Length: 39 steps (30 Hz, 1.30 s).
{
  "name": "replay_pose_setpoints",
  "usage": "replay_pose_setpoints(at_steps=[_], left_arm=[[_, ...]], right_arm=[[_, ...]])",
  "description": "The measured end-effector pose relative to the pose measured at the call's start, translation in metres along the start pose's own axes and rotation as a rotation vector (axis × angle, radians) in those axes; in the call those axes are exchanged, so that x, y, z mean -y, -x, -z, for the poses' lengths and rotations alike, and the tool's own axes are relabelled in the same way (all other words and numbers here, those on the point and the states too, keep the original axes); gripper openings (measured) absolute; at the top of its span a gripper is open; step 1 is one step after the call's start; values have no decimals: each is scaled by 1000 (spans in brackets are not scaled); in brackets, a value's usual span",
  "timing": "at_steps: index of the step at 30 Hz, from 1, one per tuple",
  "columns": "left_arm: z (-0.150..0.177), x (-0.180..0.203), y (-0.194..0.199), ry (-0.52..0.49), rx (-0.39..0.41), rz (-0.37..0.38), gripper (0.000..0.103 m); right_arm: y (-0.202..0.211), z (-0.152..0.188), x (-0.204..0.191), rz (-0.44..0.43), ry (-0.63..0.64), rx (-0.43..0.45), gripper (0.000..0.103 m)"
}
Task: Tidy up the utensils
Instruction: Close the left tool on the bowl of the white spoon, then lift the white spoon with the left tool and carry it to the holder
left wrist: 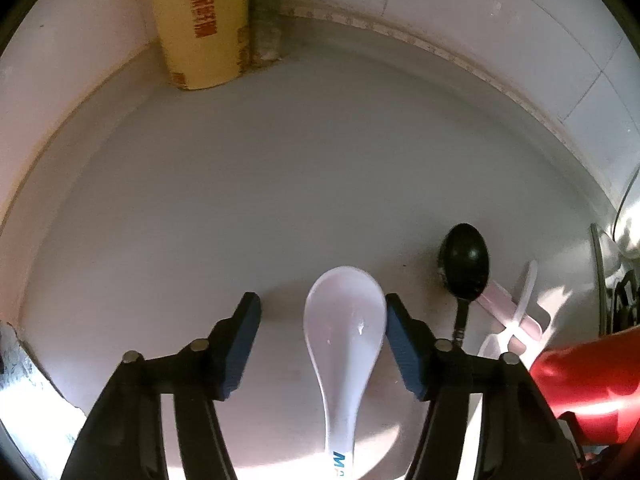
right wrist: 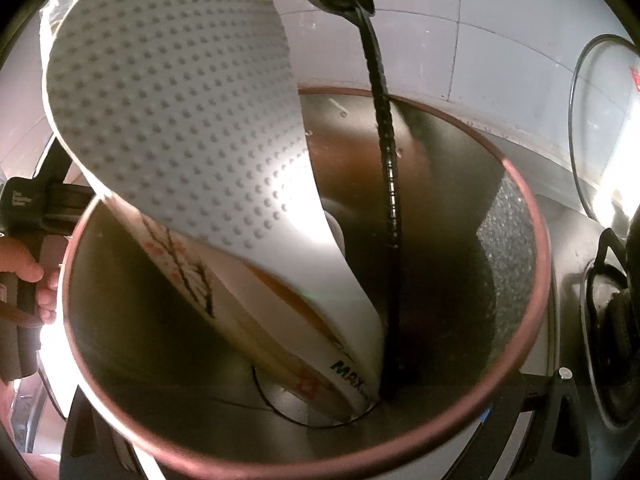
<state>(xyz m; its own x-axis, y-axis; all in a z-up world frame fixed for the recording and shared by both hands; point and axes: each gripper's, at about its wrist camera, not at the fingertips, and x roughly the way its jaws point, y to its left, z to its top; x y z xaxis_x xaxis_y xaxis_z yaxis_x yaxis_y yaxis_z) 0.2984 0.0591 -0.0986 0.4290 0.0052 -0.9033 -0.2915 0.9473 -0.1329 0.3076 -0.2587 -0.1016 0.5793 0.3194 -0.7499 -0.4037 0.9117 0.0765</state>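
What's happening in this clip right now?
A person is sorting utensils with a handheld gripper in each hand. The left gripper points down over a white spoon lying on the counter, its fingers either side of the bowl, only the right one touching. A black spoon lies beside it. The right gripper's view looks into a metal holder, where a dotted white paddle and a black ladle already stand.

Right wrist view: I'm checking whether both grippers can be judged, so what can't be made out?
- Right wrist view: right gripper's fingertips, hidden behind the metal cup.
- Same view: cup's floor, covered by the white dotted spatula.
- Left wrist view: white spoon handle end, cut off by the bottom edge.
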Motion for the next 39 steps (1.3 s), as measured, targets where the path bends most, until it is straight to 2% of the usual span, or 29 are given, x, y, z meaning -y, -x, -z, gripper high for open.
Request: replay_pose_setpoints(at_steps=[7,21,22,32,39], left_arm=[[1,-16,4,58,29,-12,41],[24,-48,23,145,47,33,41],[26,-49,28,147,53,34,41],[18,-48,67,130,166,26,41],[19,-44,88,117,217,14,40]], right_arm=[[0,0,0,2,-1,0,103],[2,2,-6,3,3,4,103],[11,7,-15,3,5,5,103],[5,10,-33,-9,27,8,103],[8,6,-50,-15,31,10,103]])
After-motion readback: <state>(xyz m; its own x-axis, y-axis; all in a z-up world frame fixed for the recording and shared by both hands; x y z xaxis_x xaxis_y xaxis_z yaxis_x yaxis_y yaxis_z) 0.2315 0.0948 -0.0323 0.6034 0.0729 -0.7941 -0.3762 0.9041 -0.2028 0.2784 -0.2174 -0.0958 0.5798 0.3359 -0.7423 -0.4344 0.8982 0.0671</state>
